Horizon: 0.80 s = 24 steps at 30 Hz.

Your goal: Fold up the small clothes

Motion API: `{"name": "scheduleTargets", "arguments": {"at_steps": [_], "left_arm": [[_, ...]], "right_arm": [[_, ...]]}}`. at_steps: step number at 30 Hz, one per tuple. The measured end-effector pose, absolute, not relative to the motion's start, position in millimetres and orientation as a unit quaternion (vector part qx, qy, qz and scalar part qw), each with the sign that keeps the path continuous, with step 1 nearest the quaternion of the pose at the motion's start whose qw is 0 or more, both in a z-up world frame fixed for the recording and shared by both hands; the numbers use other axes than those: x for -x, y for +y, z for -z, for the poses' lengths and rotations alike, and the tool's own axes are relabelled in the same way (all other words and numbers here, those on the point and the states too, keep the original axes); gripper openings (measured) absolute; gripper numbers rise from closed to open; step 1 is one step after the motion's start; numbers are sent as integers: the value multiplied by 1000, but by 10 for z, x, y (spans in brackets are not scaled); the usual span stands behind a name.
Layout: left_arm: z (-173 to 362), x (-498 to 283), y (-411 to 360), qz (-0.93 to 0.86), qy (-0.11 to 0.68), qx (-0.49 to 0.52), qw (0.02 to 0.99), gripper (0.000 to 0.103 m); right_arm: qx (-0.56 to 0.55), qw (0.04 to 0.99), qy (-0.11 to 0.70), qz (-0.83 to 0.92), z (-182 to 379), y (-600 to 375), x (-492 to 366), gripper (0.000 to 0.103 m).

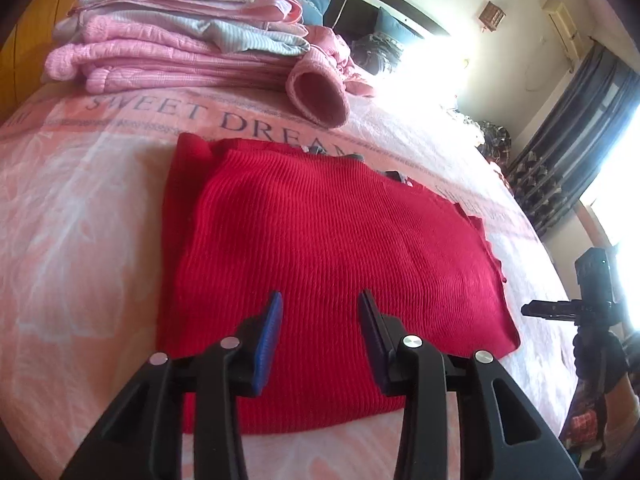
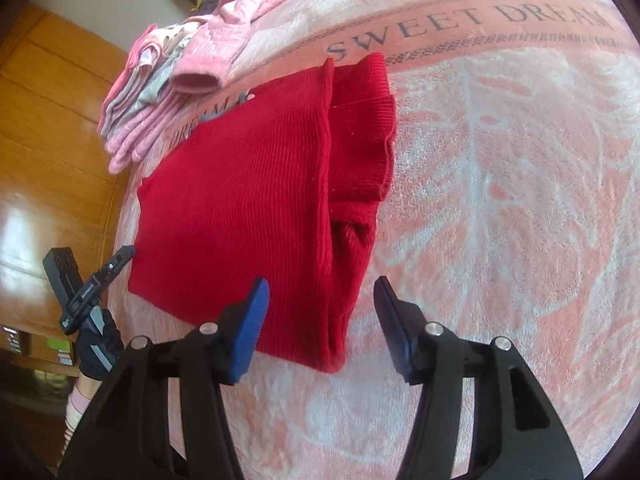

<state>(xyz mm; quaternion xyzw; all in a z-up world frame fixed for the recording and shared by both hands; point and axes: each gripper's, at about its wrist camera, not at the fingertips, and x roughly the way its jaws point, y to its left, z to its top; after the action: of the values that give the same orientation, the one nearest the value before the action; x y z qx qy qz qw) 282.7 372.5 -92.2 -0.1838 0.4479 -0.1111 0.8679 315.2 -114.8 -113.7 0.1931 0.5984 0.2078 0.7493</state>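
Observation:
A red knit garment (image 1: 320,248) lies folded flat on the pink bedspread (image 1: 80,220). My left gripper (image 1: 320,300) hovers open just above its near edge, nothing between the blue pads. In the right wrist view the same red garment (image 2: 248,184) shows a folded-over flap and a tucked sleeve along its right side. My right gripper (image 2: 322,288) stands open over the garment's near corner, empty. The left gripper (image 2: 96,284) appears at the left edge of that view, held by a gloved hand (image 2: 100,344). The right gripper (image 1: 576,304) shows at the right edge of the left wrist view.
A stack of folded pink and grey clothes (image 1: 180,40) sits at the far side of the bed, with a pink sleeve cuff (image 1: 316,96) hanging off it. Unfolded clothes (image 1: 376,52) lie beyond. An orange wooden wall (image 2: 52,140) borders the bed. Curtains (image 1: 580,148) hang at the right.

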Motion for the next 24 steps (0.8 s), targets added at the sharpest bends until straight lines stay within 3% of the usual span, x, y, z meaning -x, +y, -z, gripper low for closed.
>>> {"name": "scheduleTargets", "arguments": {"at_steps": [13,20,24], "left_arm": [[1239,-3050,3777,118,473,205,849,40],[1287,-3077,3818,127,477,222,841,40],[1298,-3079,3810,130,476,216,843,40]], "right_arm": [[-238,732,602,-214,1503,-1149,-3520,52],[-250,742,583,-216,1519,-1117,-3556,19],[-237,750,579,-214,1470,-1085,-3545,15]]}}
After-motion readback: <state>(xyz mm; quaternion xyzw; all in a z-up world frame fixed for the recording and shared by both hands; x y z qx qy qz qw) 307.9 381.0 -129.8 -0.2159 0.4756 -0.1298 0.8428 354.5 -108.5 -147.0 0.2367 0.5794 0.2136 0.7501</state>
